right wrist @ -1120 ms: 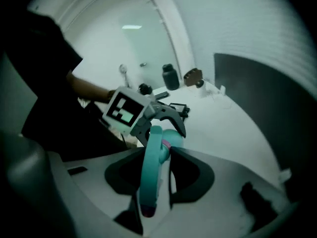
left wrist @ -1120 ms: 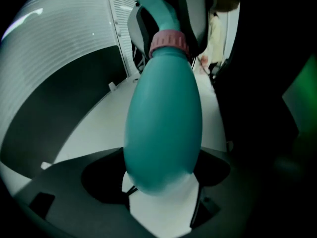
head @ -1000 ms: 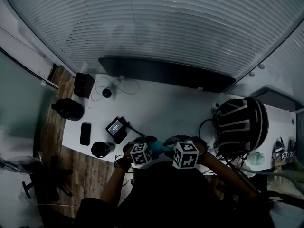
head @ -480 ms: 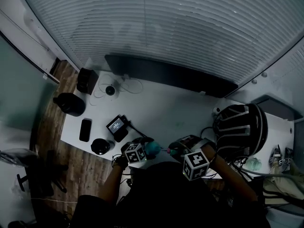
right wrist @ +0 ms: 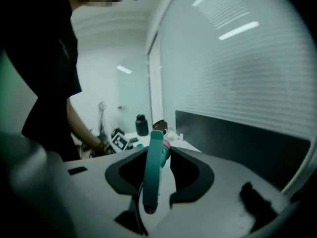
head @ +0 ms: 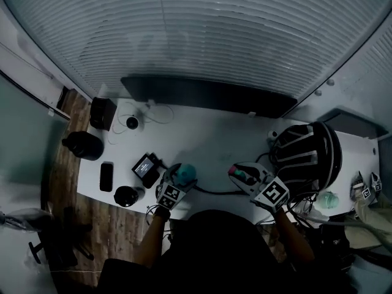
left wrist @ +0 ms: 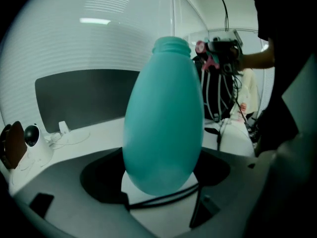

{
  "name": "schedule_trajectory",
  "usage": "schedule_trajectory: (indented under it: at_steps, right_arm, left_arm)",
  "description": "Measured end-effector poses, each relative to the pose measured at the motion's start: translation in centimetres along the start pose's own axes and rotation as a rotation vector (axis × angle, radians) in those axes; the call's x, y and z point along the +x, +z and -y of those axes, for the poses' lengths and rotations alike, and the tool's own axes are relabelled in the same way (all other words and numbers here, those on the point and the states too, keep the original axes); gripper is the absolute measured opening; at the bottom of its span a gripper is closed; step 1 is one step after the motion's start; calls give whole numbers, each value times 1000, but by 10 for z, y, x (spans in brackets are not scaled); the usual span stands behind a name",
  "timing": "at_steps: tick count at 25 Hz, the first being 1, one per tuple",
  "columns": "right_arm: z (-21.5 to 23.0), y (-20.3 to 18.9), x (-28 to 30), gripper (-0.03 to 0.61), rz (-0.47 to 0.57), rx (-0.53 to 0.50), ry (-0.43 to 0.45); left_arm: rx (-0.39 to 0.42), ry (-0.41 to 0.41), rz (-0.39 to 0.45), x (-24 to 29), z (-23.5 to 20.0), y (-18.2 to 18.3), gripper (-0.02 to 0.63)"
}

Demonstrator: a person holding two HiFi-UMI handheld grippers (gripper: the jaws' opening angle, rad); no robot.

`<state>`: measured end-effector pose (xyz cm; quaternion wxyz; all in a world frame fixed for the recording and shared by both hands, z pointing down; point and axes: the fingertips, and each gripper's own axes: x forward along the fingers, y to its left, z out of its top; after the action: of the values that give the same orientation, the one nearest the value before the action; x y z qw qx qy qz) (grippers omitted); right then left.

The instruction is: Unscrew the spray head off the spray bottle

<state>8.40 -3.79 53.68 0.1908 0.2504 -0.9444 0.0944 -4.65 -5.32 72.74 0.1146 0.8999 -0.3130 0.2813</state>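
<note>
Teal plastic spray bottle (left wrist: 163,118), neck bare, sits clamped in the left gripper (left wrist: 161,185) at the front edge of the table (head: 214,141). Right gripper (right wrist: 157,160), jaws half-closed, pinches the detached spray head (right wrist: 151,187). Likely light, smooth, squeezable; grip the belly.

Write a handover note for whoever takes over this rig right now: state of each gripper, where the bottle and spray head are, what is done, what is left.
Left gripper: shut on the teal bottle, held near the front edge of the white table.
Right gripper: shut on the spray head, held clear of the bottle, off to its right.
Done: the head is off; the bottle neck is bare and open.
Left: probably only setting both parts down on the table.
</note>
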Motion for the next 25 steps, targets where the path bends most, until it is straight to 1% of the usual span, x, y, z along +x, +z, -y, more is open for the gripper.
schedule_trajectory:
  at_steps: [2,3,4,6,9,11,17,22,25]
  right_arm:
    - [15,-25,10,129,146,228,-45]
    - [22,-41,13,127,195,322,-68]
    - [28,-58,16,129,220,396,-91]
    - [35,-85,21,129,231,498,-139]
    - [36,-106,17,129,238,596,-187]
    - [32,-113,11,129,244,611,-191]
    - [16,-111,2,129,258,621,-164]
    - [21,-106,6,129,288,644,-159]
    - [15,-107,11,129,267,634,-134]
  left_arm:
    - [-27,37,28,19,-2,9,402]
    - [-41,39,29,30,-2,11,401]
    - [-57,32,24,40,-1,12,402]
    - [-90,11,-11,58,2,4,402]
    - [-108,-19,-83,82,8,-16,402]
    - [-94,-19,-94,91,8,-18,402]
    - [-66,32,-70,104,-2,-22,402]
    - [-103,50,-89,106,-7,-18,402]
    - [-106,74,-92,101,-12,-15,402]
